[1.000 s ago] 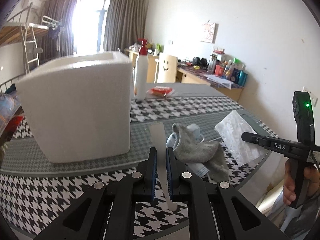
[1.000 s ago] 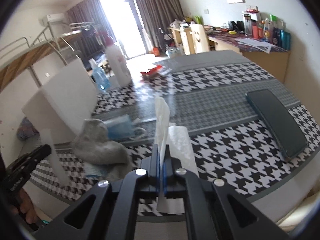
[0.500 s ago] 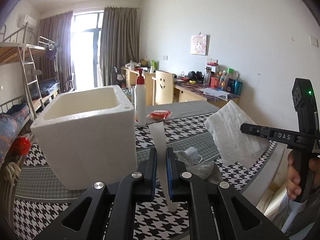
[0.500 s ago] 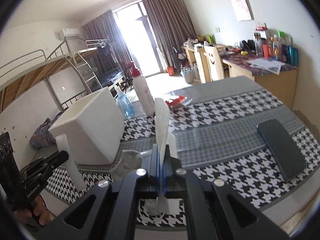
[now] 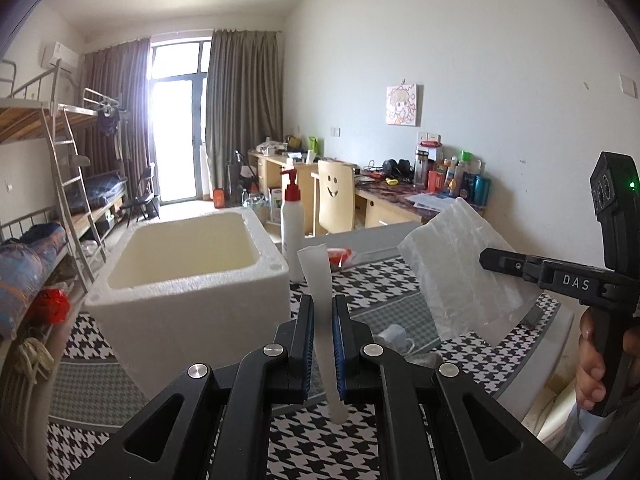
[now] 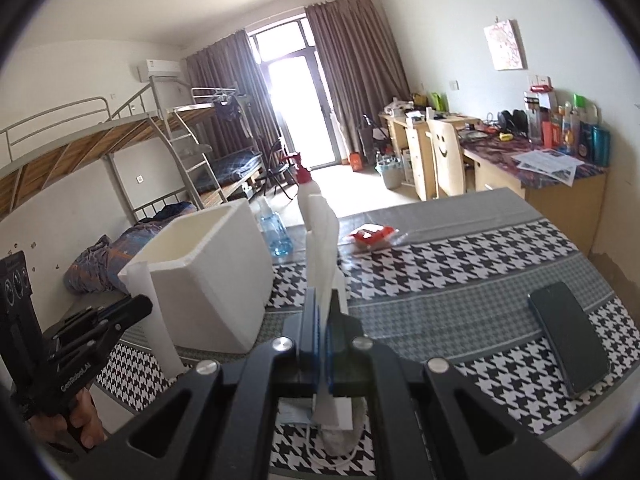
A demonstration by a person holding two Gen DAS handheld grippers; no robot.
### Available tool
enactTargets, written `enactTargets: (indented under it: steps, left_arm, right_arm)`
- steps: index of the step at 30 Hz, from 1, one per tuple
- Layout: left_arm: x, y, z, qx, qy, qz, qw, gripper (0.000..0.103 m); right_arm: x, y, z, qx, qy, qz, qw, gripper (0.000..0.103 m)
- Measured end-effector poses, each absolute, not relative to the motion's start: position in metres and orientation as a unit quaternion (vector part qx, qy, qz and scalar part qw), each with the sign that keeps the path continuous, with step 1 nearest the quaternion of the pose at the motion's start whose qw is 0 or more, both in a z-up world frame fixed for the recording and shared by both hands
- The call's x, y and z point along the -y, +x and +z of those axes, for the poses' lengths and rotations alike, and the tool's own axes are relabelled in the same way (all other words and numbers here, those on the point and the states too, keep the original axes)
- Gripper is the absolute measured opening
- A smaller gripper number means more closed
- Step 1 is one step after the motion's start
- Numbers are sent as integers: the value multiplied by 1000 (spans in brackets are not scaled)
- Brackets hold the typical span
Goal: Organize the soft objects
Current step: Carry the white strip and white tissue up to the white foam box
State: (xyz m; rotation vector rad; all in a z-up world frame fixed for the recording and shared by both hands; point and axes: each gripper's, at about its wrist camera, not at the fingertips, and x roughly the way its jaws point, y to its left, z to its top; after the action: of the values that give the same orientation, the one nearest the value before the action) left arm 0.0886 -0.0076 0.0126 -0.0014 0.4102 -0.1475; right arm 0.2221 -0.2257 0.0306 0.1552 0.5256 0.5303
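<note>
R gripper (image 6: 323,312) clamped on tissue pack (image 6: 322,240)

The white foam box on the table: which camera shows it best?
The left wrist view. There the foam box sits close, with its open top and hollow inside visible. The right wrist view shows the box from the side, tilted by the lens, its inside mostly hidden.

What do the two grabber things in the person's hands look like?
Both are black plastic pistol-grip tools. The left gripper has blue pads on its fingers and round silver screws. The right gripper has "DAS" in white letters on its side and a small green light on its top block.
</note>
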Motion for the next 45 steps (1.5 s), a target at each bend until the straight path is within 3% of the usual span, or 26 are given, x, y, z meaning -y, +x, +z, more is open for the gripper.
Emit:
enactTargets:
  steps: [45]
  left_arm:
    - [-27,138,75,-158,-14,-21,987,10]
  right_arm:
    - [170,251,88,-197,46,315,927,5]
